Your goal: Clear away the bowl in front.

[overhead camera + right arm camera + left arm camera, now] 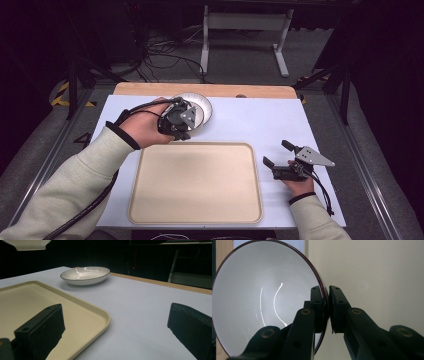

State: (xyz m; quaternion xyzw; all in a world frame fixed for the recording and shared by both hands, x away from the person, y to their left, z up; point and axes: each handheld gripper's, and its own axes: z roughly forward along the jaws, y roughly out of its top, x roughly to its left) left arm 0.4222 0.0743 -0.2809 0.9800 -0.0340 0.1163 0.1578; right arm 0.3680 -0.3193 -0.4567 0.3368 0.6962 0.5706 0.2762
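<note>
Black jaws of the left hand-held gripper (327,307) are clenched on the rim of a white, dark-edged ceramic bowl (262,302): in the left gripper view one jaw sits inside the rim and the other outside, so the thin edge is pinched between them, a grip that suits a shallow dish with nothing else to hold. In the high view this left hand-held gripper (179,120) sits at upper centre-left of the frame, over a white ribbed ceramic plate (202,106) that rests on the pale blue worktop (250,120); whether the bowl is touching it cannot be told. The same plate (85,275) shows at upper centre of the right gripper view. Just below lies a wide beige plastic tray (195,182), empty, likely the place meant for the dishes. At lower right of the high view the right hand-held gripper (280,155) rests released, jaws spread, beside the tray's edge and apparently waiting its turn.
</note>
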